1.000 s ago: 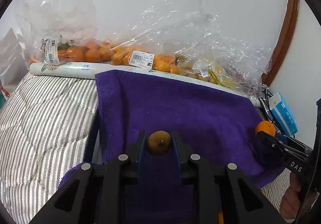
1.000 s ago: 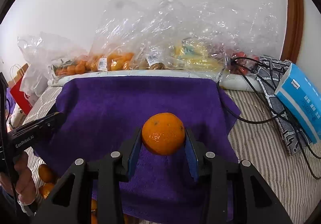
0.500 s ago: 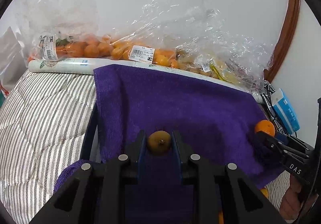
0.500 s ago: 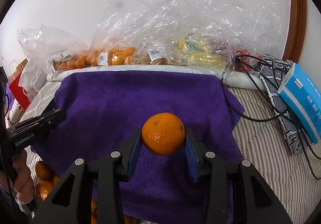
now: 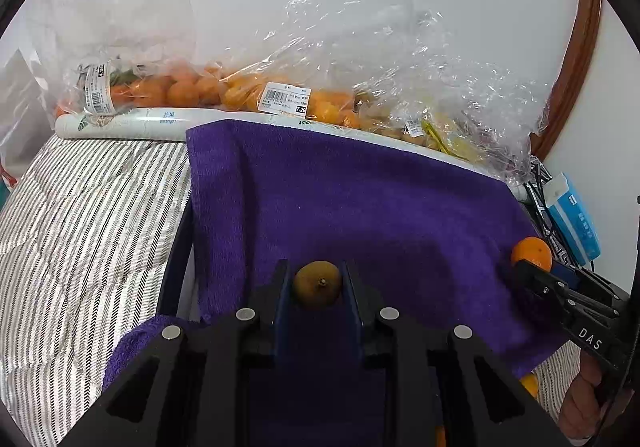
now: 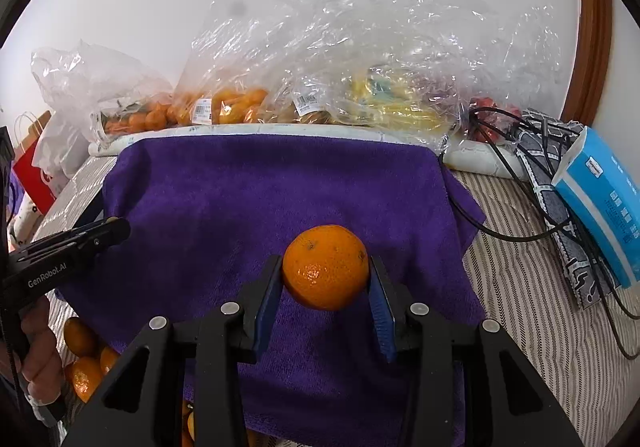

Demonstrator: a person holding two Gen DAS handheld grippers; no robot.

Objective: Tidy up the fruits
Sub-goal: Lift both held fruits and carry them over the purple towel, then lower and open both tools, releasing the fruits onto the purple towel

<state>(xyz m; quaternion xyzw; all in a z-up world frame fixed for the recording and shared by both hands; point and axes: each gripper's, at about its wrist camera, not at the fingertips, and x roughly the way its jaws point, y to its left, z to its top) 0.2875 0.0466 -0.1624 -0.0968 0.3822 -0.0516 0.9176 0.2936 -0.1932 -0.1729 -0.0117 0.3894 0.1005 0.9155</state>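
Loose oranges [image 6: 86, 361]: at least three beside the towel's near left corner; likely the pick pile.
Left tool [image 5: 318, 279]: clenched on one small brown-yellow fruit [image 5: 317, 284], held above the purple towel [image 5: 360, 207], probably for placing.
Right tool [image 6: 325, 279]: grasping one orange [image 6: 325, 267] by its sides, also over the towel.
Towel: one, bare; judged the sorting area.
Bagged fruit [image 6: 224, 107]: several clear bags along the wall behind; count unclear.
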